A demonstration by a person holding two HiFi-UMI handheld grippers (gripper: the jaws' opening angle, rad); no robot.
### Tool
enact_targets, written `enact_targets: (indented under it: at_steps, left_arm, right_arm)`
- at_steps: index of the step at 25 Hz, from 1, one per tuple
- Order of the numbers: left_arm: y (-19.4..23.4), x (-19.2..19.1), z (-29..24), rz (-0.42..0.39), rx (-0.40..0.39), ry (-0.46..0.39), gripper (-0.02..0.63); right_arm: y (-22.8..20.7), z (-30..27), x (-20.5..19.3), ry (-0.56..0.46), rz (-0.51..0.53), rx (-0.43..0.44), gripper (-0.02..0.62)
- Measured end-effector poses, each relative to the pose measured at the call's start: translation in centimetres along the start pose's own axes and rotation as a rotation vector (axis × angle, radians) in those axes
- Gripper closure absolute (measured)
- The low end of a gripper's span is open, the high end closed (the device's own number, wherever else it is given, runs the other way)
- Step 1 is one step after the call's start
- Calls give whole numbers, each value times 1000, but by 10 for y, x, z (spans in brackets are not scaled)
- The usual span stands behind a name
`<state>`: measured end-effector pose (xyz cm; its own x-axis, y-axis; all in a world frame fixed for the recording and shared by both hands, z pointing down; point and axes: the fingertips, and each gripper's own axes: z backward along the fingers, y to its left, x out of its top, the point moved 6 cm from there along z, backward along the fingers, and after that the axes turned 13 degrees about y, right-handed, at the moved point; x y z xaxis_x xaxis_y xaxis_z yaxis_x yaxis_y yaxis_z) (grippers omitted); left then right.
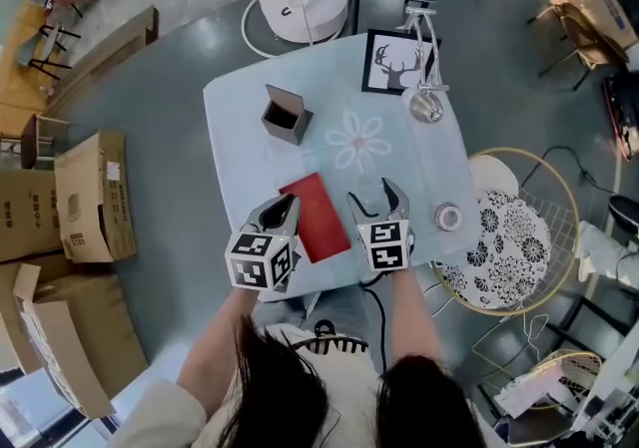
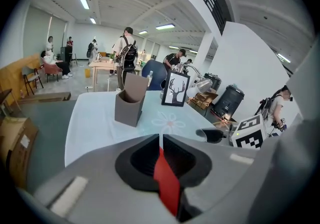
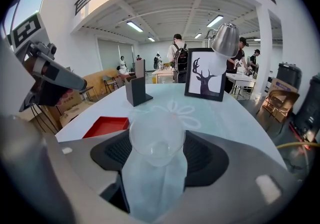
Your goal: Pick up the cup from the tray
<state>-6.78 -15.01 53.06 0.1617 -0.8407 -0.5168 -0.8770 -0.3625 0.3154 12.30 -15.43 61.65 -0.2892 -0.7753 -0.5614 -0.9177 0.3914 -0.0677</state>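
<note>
Two grippers in play, and both are busy. The left gripper has its jaws pinched shut on the edge of the red tray, with a sliver of red wedged right between them. That looks like a steadying hold. The right gripper sits just to the right of the tray, jaws closed around the clear cup. In its own view the cup fills the gap between the jaws, and the tray lies off to the side with nothing in it.

By my reading the grab is made and the cup is off the tray. What is left is little more than carrying it clear and, I'd guess, letting the tray go.

Beyond the tray a grey box and a framed deer picture stand on the worktop, well apart from the action.

Now the hard part: in the head view the cup is nearly invisible, see-through against the pale cloth, so I can't tell how high it hangs over the worktop. The tray's near-left corner is covered by the left gripper.
</note>
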Motion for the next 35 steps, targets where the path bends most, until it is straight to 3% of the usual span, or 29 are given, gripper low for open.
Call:
enact_targets:
  at_steps: [5,8,13,18,23,27,31,33,34,35]
  left_arm:
    - [1,-12,-3,-30,13,26,595]
    - [6,-16,-1,-19,15,33,595]
    - [3,-18,5,12,-10,51,595]
    - [-2,-14,10,10,-39,25,595]
    - [-3,-4,22,-7,-63,-29,595]
    - [-3,-1,37,27,-107,-67,595]
    - [-4,12,56,-9,-124,-129,595]
    - [-3,15,63,-6,-128,-157,595]
    - [-2,15,67,-4,-129,-169,595]
    - [-1,15,69,-4,-131,-178,595]
  right_arm:
    - [0,3,-4,-31,-15,-9,235]
    - [-1,11,1,-68,-39,-5,185]
    - [-8,32,10,-88,-138,-1,172]
    - [4,57,27,-166,-48,-11,198]
    - [13,80,43,-193,-81,-41,201]
    - [23,103,49,-202,-111,-44,272]
    - [32,129,61,-273,-130,-108,356]
    - [35,140,66,-311,-145,-143,516]
    - [37,145,67,-327,-150,-157,567]
    - [39,149,69,-339,-152,-166,568]
